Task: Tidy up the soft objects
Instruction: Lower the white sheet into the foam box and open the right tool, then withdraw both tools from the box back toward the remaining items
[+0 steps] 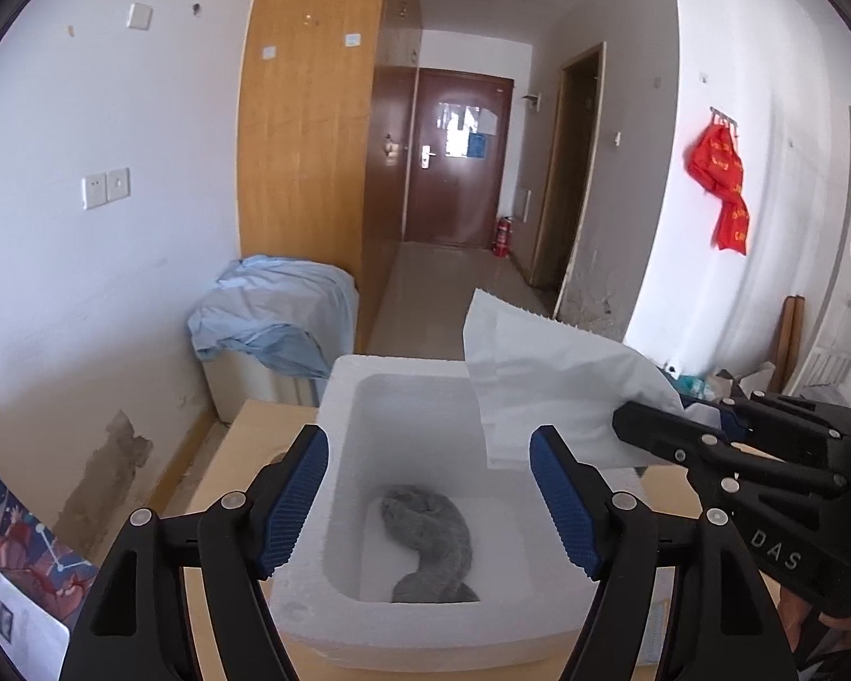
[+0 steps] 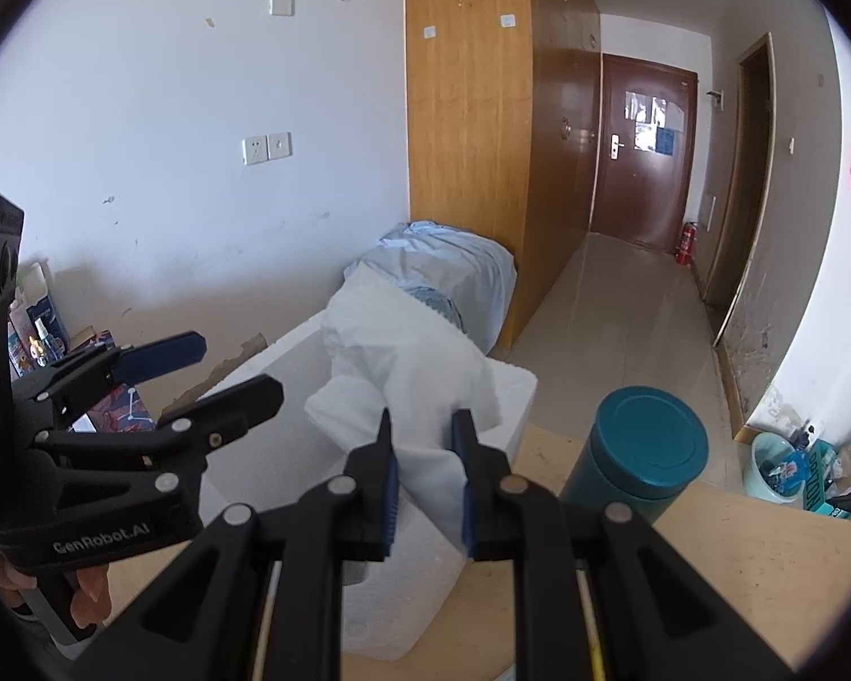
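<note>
Left wrist view is showing the left tool [image 1: 428,502] standing wide, nothing between its blue pads, hovering over a white foam box [image 1: 335,403] that is sitting on the desk [image 1: 255,431]. A grey sock [image 1: 431,539] is lying curled on the floor of the box. The right tool [image 1: 647,425] is reaching in from the right, pinching a white bag [image 1: 544,374] that is hanging over the box's far right rim; the letters "DAS" are reading on its black body.

Right wrist view is showing the right tool [image 2: 425,482] closed narrow on the white bag [image 2: 414,363], the fabric bunching between its pads above the foam box [image 2: 516,391]. The left tool [image 2: 221,369] is standing at the left, jaws apart, its body marked "GenRobot.AI", with fingers [image 2: 88,590] of a hand wrapping the grip below. A teal flask [image 2: 635,454] is standing upright on the desk [image 2: 737,556], just beside the box. Writing on the red cloth on the wall [image 1: 720,181] is too small to read.
</note>
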Demonstrator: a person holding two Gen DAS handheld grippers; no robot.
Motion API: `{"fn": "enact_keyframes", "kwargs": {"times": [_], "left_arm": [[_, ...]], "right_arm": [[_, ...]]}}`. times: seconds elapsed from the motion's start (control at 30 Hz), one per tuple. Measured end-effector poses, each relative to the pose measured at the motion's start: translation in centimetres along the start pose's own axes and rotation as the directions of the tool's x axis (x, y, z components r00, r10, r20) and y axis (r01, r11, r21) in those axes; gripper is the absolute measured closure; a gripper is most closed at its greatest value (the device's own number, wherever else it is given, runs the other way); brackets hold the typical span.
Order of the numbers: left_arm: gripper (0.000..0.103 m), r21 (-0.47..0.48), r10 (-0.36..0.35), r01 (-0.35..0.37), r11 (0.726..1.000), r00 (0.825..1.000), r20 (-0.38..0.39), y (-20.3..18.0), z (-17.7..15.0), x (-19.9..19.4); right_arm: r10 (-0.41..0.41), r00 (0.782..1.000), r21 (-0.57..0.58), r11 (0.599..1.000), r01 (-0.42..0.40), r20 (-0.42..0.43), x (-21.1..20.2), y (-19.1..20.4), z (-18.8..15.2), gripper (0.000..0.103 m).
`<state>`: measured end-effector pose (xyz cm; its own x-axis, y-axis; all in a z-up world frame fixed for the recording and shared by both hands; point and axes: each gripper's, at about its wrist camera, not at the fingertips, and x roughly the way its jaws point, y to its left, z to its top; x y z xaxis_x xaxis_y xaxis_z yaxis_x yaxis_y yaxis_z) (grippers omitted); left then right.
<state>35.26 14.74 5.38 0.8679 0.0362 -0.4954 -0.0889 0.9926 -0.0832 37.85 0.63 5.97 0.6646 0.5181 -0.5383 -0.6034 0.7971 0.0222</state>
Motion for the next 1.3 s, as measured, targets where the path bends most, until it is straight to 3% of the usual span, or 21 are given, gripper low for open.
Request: {"fn": "enact_keyframes", "kwargs": {"times": [0.43,0.57,0.7,1.3], "left_arm": [[0.028,-0.001,0.026,-0.026,1.000,1.000,0.001,-0.3,-0.2,-0.2],[0.028,0.001,0.025,-0.025,1.000,1.000,0.002,-0.4,-0.1,-0.2],[0.028,-0.009,0.024,-0.024,1.000,1.000,0.006,-0.2,-0.1,-0.3],[0.028,-0.002,0.030,-0.030,1.000,0.999,0.032,0.0,-0.3,-1.2]], "right_arm": [[0.042,0.999,-0.004,0.999,-0.042,0.002,0.3,-0.7,0.2,0.082],[0.040,0.999,-0.003,0.999,-0.040,0.011,0.2,-0.8,0.0,0.062],[0.051,0.998,0.023,0.998,-0.052,0.024,0.0,-1.4,0.0,0.053],[0.049,0.998,0.019,0.999,-0.049,0.027,-0.4,-0.9,-0.1,0.052]]}}
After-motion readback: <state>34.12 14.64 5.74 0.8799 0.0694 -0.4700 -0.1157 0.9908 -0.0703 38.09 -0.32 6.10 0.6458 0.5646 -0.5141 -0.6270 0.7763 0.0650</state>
